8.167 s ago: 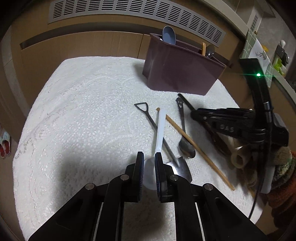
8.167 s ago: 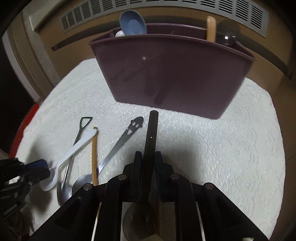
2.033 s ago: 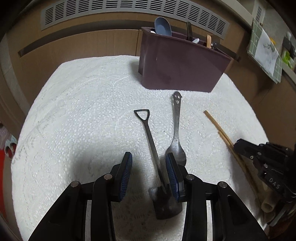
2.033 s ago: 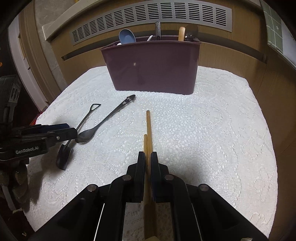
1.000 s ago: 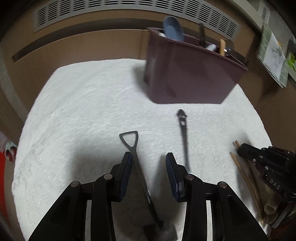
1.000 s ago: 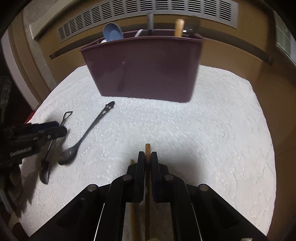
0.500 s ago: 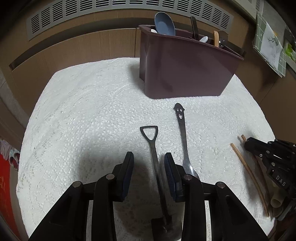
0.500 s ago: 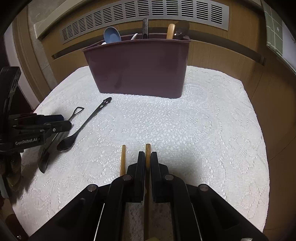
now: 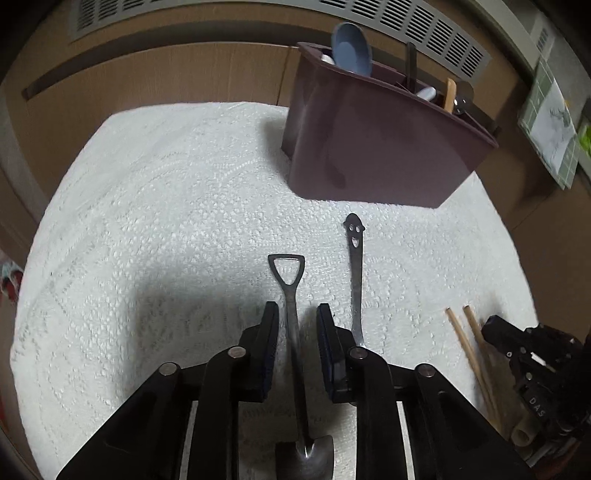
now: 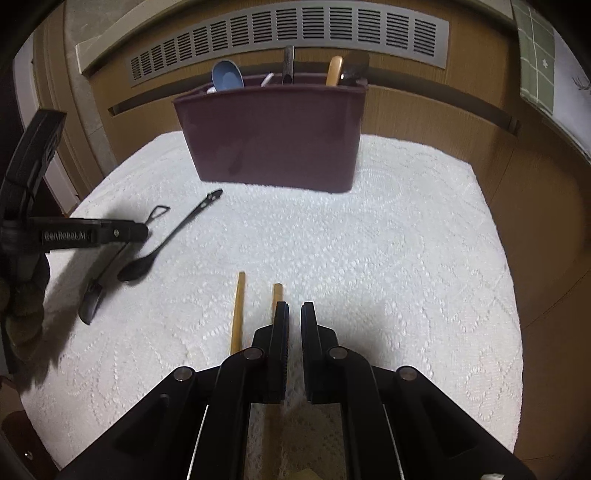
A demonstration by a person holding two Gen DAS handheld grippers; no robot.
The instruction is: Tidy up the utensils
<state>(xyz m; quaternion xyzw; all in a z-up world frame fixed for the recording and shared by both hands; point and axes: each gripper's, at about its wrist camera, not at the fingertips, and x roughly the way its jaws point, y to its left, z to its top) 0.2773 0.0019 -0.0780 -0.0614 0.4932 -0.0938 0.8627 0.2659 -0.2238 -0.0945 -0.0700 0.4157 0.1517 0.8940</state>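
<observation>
My left gripper [image 9: 296,312] is open, its fingers on either side of the handle of a shovel-shaped metal spoon [image 9: 293,332] that lies on the white cloth. A smiley-handled metal spoon [image 9: 355,273] lies just right of it. Two wooden chopsticks [image 10: 238,310] lie on the cloth in the right wrist view. My right gripper [image 10: 292,310] is slightly open and empty, just right of the nearer chopstick [image 10: 277,293]. The maroon utensil holder [image 10: 273,140] stands at the back with several utensils upright in it.
A white lace cloth [image 10: 406,258] covers the table. A wooden wall with a vent grille [image 10: 288,33] stands behind the holder. A green checked cloth [image 10: 535,55] hangs at the right. The table edge runs near the right gripper's right side.
My right gripper has let go of the chopstick, and both chopsticks now lie on the cloth. My left gripper has moved forward along the shovel spoon's handle and narrowed a little.
</observation>
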